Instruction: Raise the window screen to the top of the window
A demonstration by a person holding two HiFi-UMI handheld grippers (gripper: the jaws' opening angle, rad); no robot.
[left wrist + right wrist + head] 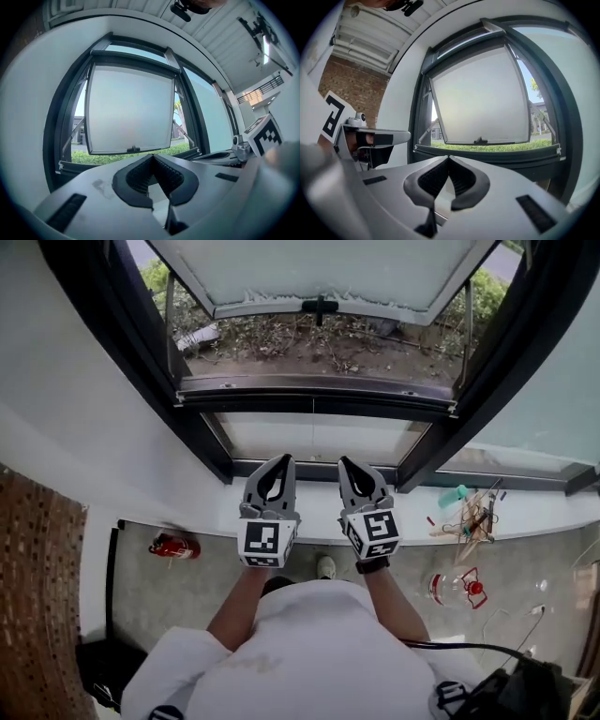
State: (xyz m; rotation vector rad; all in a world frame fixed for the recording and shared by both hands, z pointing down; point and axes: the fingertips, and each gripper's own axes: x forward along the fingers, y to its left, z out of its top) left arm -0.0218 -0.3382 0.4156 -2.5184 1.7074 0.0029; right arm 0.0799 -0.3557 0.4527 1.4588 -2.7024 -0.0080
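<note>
Window screen (314, 399): dark horizontal bar, lying low.

Air clear up to frame rail (314, 395); gap open beneath swung-out sash (319, 273); clutter (472, 514) right.

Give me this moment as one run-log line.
left gripper: shut, empty | right gripper: shut, empty | position: side by side facing open window | contact: none

Frosted matt glass fills the sash (131, 110), its frame (58, 126) dark smooth metal; left gripper (152, 157) and right gripper (448, 158) are matt grey plastic, pads (139, 176) ribbed black.
</note>
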